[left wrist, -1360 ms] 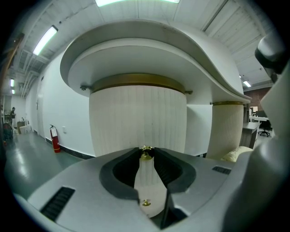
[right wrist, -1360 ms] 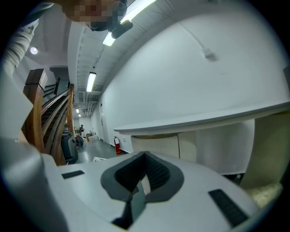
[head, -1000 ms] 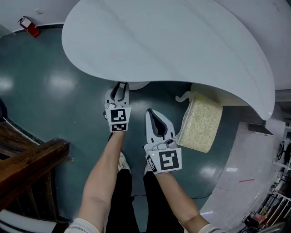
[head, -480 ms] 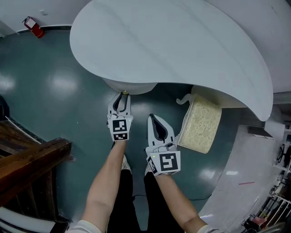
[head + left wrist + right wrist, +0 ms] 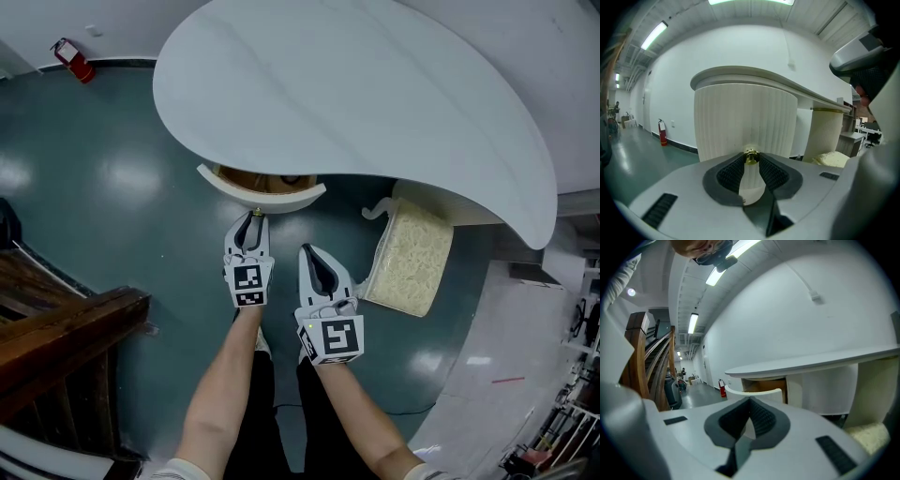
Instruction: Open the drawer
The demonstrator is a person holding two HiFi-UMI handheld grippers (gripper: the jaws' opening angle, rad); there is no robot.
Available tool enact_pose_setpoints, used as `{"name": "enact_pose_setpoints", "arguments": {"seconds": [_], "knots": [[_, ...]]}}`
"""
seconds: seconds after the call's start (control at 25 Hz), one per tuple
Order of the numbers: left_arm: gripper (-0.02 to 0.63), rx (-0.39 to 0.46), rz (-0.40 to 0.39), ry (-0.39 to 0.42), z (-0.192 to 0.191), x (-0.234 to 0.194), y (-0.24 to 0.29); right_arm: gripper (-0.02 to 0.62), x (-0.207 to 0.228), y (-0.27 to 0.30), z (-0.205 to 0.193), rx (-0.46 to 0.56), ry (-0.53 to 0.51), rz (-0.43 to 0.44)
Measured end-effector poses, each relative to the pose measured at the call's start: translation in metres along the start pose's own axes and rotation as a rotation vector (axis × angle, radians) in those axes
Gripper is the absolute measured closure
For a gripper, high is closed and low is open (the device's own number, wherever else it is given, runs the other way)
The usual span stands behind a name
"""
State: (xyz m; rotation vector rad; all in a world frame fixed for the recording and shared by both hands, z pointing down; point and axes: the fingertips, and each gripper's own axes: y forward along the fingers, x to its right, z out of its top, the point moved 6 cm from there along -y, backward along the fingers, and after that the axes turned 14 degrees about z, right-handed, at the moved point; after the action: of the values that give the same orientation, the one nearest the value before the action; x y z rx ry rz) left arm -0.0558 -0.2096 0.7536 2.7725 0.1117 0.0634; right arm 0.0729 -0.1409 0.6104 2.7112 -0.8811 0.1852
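- Drawer (image 5: 281, 199) has slid out from under the white surface (image 5: 356, 94) since a second ago, brown inside showing now.
- Left tongs (image 5: 254, 217) are clamped on its little gold knob (image 5: 751, 157).
- Right tongs (image 5: 310, 251) are pinched together on nothing, just beside the left.

Forearms (image 5: 220, 375) side by side, left tool (image 5: 254, 217) pinching knob (image 5: 751, 157), right tool (image 5: 310, 253) closed, empty
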Motion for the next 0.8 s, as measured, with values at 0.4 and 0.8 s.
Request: {"name": "enact_pose_setpoints", "arguments": {"seconds": [0.4,0.8], "knots": [[0.503,-0.054,-0.015,-0.016,-0.005,-0.002,-0.016,0.581,-0.016,-0.008,-0.008,-0.029,0.007,0.013],[0.503,-0.094,-0.023,-0.026,-0.014,-0.005,-0.036,0.581,-0.027,-0.014,-0.011,-0.043,0.014,0.018]]}}
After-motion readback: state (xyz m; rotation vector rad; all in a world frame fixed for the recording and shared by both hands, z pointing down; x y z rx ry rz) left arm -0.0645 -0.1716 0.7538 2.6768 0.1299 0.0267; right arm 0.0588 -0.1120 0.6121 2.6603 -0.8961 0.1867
